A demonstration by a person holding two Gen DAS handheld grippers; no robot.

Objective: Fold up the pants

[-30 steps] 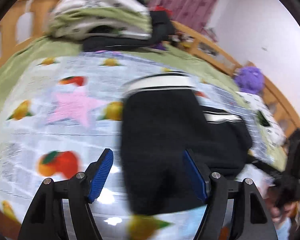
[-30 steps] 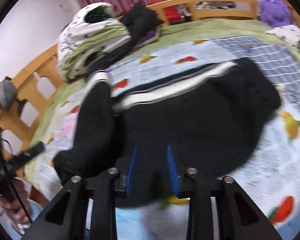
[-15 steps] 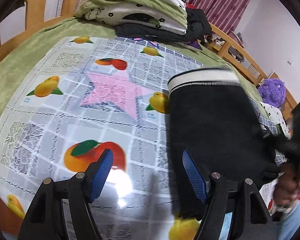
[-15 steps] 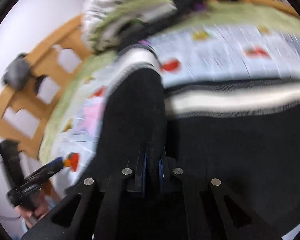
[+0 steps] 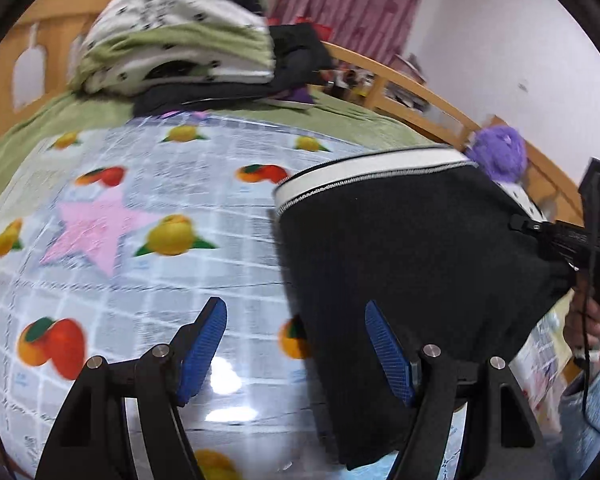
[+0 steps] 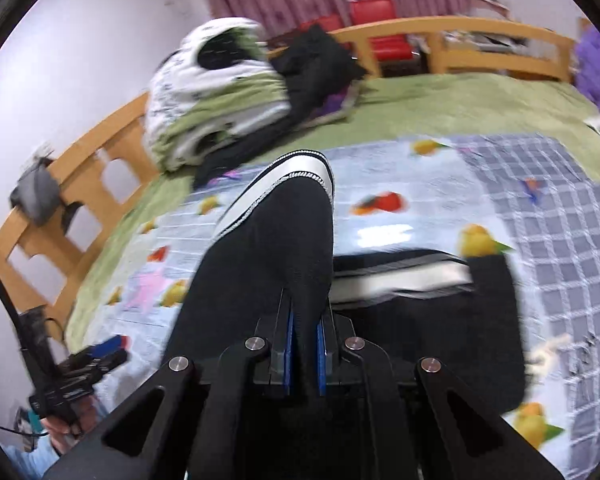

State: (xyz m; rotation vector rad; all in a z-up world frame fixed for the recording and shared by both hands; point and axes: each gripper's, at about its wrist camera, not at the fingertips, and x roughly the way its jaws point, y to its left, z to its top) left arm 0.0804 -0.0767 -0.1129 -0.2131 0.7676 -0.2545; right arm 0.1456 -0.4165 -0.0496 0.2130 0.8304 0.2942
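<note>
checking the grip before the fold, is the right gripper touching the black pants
Touching. In the right wrist view the right gripper is shut on a raised fold of the pants, with black cloth pinched between both blue pads.

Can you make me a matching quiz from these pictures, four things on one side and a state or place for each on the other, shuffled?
Column one:
1. left gripper
2. right gripper
3. black pants
4. purple plush toy

Column two:
A. partly lifted off the fruit-print mat
B. by the wooden bed rail
C. jaws wide apart, holding nothing
D. jaws clamped on fabric

Pairs: 1-C, 2-D, 3-A, 4-B
</note>
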